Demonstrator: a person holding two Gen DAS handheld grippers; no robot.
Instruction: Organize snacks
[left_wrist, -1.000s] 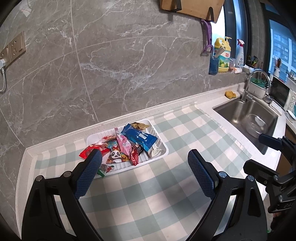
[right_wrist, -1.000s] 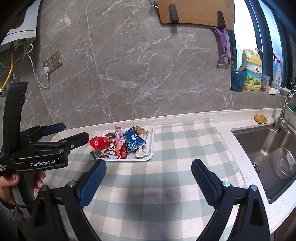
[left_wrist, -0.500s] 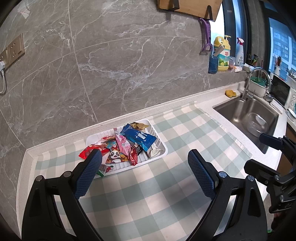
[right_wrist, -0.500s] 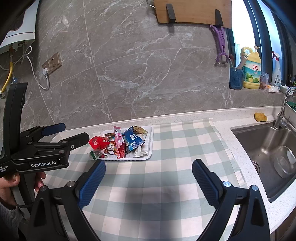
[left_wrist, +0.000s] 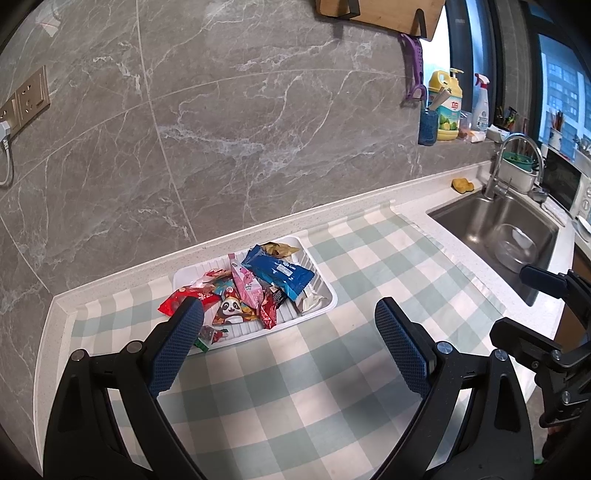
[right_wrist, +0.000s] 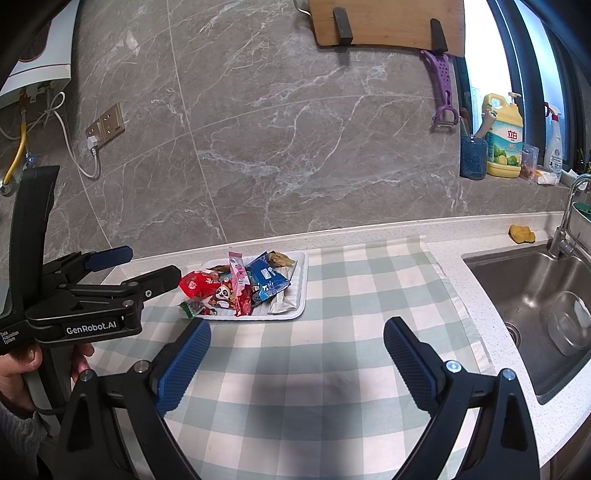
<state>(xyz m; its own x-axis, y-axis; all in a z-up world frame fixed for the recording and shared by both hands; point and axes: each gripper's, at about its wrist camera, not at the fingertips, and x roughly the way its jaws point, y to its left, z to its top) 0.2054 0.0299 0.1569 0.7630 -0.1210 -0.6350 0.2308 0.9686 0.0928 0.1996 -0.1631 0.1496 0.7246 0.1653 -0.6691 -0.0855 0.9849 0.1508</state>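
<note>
A white tray (left_wrist: 328, 291) (right_wrist: 301, 291) sits on the checked cloth near the wall, piled with several snack packets: a blue packet (left_wrist: 279, 271) (right_wrist: 267, 277), a red packet (left_wrist: 183, 299) (right_wrist: 195, 284), a panda packet (left_wrist: 232, 308) (right_wrist: 221, 295), a pink stick (left_wrist: 245, 284). A small green-ended packet (left_wrist: 207, 338) (right_wrist: 190, 308) hangs over the tray's left edge. My left gripper (left_wrist: 288, 321) is open, hovering short of the tray, empty. My right gripper (right_wrist: 297, 339) is open and empty above the cloth, in front of the tray.
The steel sink (right_wrist: 535, 291) with a glass bowl (right_wrist: 569, 328) lies to the right, with a tap (left_wrist: 517, 162) and a yellow sponge (right_wrist: 521, 233). Bottles (right_wrist: 504, 136) stand on the ledge. A cutting board (right_wrist: 384, 26) hangs on the wall. A hand (right_wrist: 22, 365) holds the left gripper's body (right_wrist: 92, 299).
Both views have shifted very slightly, as if both grippers drifted back or up a little. The snacks and tray have not moved, and both grippers stay open.
</note>
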